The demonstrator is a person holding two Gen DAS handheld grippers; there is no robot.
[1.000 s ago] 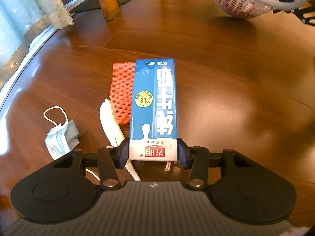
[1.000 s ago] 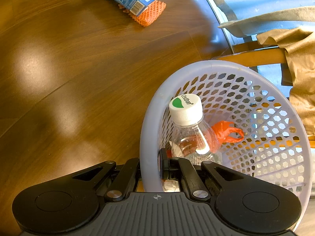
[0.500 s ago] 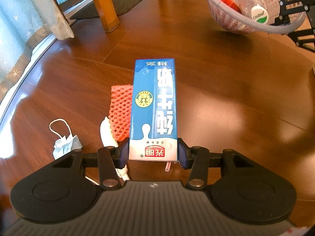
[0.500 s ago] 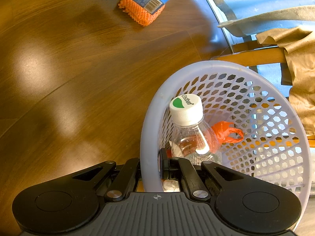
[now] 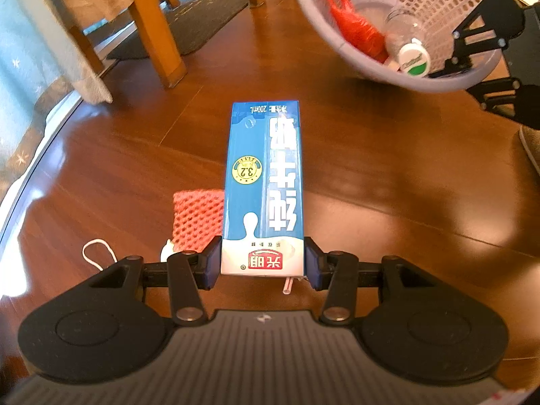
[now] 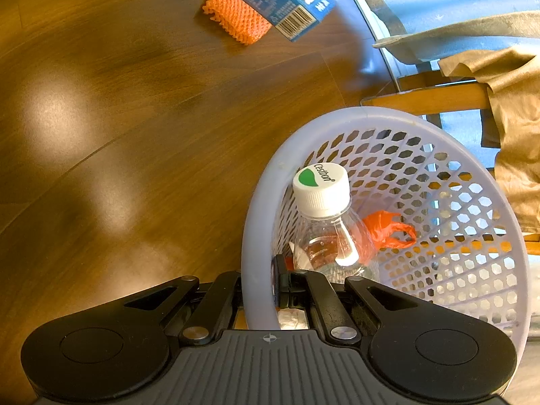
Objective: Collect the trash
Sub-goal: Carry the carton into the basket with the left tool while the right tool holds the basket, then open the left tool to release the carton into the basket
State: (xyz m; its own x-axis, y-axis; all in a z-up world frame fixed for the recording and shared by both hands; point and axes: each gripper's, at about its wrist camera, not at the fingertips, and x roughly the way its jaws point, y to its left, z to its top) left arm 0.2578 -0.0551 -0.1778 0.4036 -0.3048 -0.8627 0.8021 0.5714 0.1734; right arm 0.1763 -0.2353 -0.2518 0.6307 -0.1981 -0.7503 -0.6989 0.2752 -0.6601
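My left gripper [image 5: 263, 263] is shut on the bottom end of a blue milk carton [image 5: 263, 182], held above the wooden floor and pointing toward the basket. The carton [image 6: 270, 0] also shows at the top of the right wrist view. My right gripper [image 6: 258, 287] is shut on the rim of a lilac mesh basket [image 6: 438, 135], one finger inside and one outside. The basket [image 5: 320, 27] hangs tilted at the upper right of the left wrist view. Inside lie a clear bottle [image 6: 327, 233] with a white cap and a red plastic bag [image 6: 388, 229].
An orange foam net [image 5: 195, 219] lies on the floor left of the carton, with a white ear loop [image 5: 98, 253] of a mask and a white scrap [image 5: 167, 249] near it. Wooden chair legs [image 5: 158, 40], a dark mat [image 5: 189, 20] and a curtain [image 5: 20, 67] stand at the upper left.
The left gripper has lifted the carton and carried it toward the basket; the net and mask have slid down and back in view. The basket is nearer and shows its inside. The right gripper keeps its hold.
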